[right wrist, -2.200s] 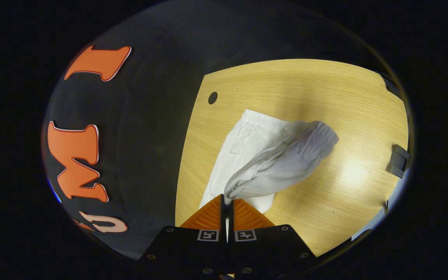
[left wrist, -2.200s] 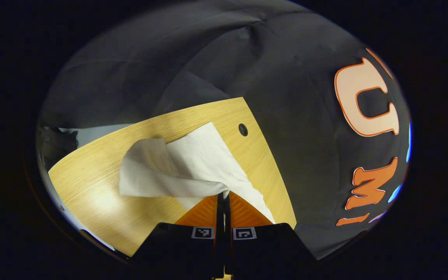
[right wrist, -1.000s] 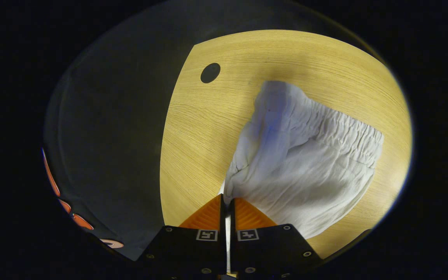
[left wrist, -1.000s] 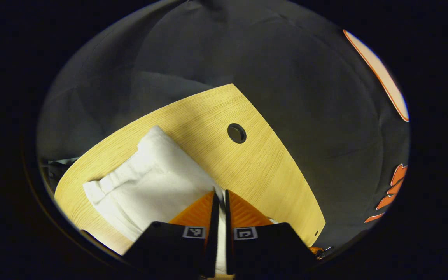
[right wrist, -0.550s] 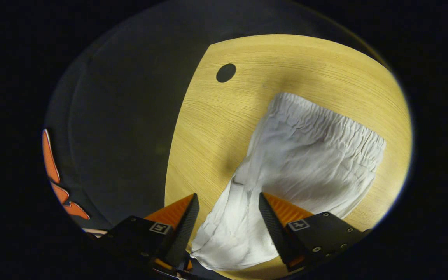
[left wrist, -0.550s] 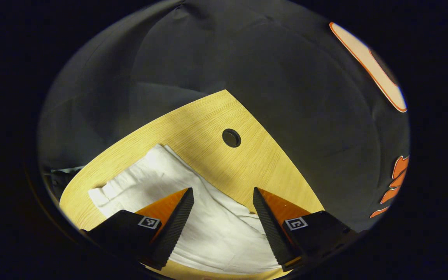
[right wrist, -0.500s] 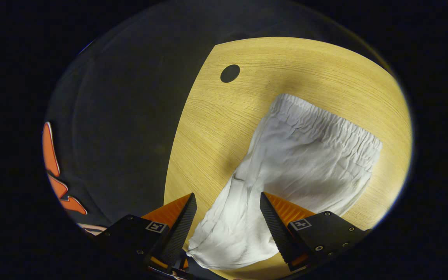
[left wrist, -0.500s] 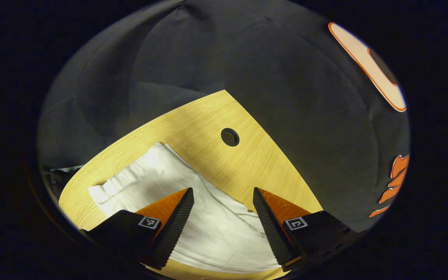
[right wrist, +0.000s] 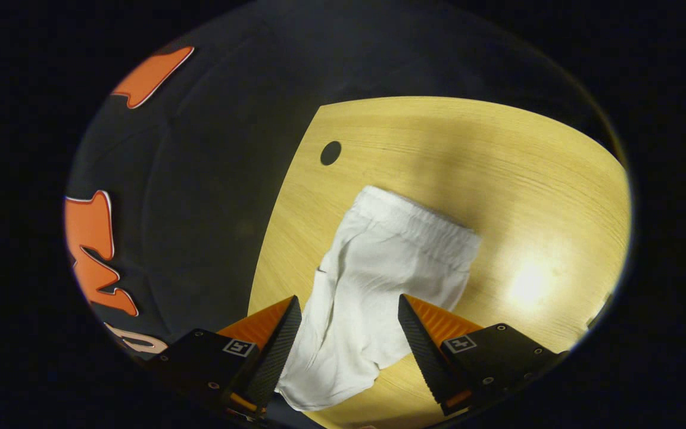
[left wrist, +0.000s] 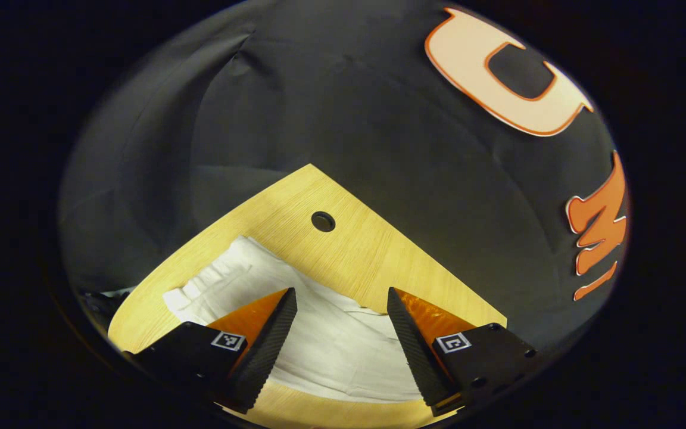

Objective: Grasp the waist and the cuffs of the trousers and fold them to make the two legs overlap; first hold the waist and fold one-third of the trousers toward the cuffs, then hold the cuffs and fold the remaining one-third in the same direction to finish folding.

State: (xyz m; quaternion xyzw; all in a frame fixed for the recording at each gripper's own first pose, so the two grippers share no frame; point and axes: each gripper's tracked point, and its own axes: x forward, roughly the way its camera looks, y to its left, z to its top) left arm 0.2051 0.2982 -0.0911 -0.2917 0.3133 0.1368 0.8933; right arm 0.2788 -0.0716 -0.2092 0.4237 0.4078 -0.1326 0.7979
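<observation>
the left hand-held gripper [left wrist: 342,310] and right hand-held gripper [right wrist: 349,316] both gaped wide, holding nothing, above the folded white trousers [right wrist: 379,280]. these lay on the wooden bench [right wrist: 498,196] near its hole [right wrist: 330,153] and the black-draped edge, bare wood beyond.

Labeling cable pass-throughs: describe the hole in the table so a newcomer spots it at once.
Start from the light wooden table in front of the black cloth wall. Near its far corner, just beyond the elastic waistband end of the white trousers, sits a small round hole. It is the only dark mark on the bare wood, apart from the cloth.
</observation>
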